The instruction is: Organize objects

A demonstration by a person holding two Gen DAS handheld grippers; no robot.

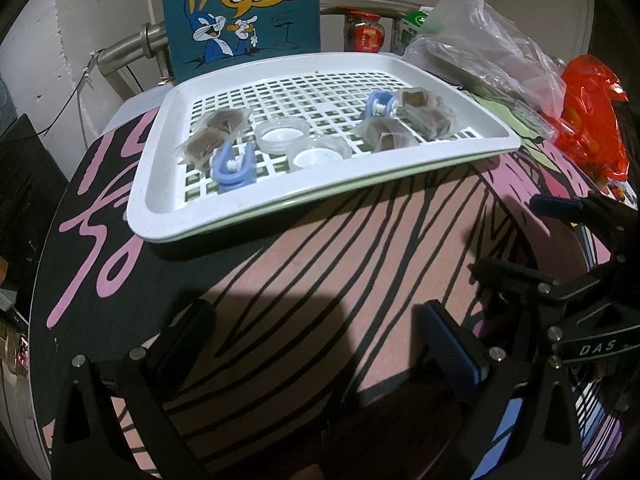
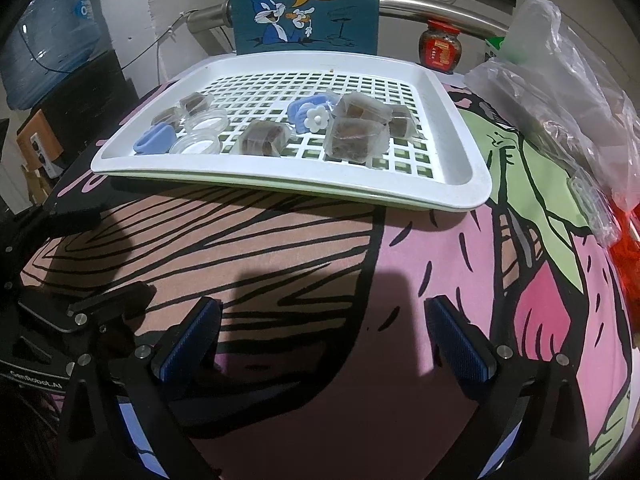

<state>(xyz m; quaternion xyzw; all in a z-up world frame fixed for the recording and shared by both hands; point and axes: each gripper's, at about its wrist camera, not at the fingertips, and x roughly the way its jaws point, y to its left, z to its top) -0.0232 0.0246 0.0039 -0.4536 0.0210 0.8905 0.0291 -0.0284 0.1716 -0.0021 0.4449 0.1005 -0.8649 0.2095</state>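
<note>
A white slotted tray (image 1: 160,200) (image 2: 460,184) lies on the cartoon-printed table. In it are several clear-wrapped brown cubes (image 1: 218,130) (image 2: 356,132), two blue clips (image 1: 234,168) (image 2: 154,138), one with a white flower (image 2: 317,118), and two clear round lids (image 1: 283,133) (image 2: 198,144). My left gripper (image 1: 316,340) hovers open over the table in front of the tray, holding nothing. My right gripper (image 2: 324,336) is open too, empty, near the tray's front edge. In the left wrist view the right gripper (image 1: 520,240) shows at the right.
A blue "What's Up Doc?" board (image 1: 240,12) (image 2: 306,4) stands behind the tray. A clear plastic bag (image 1: 480,44) (image 2: 560,80), an orange bag (image 1: 592,116) and a red-lidded jar (image 2: 439,50) sit at the right. A metal rail (image 1: 128,46) runs along the back.
</note>
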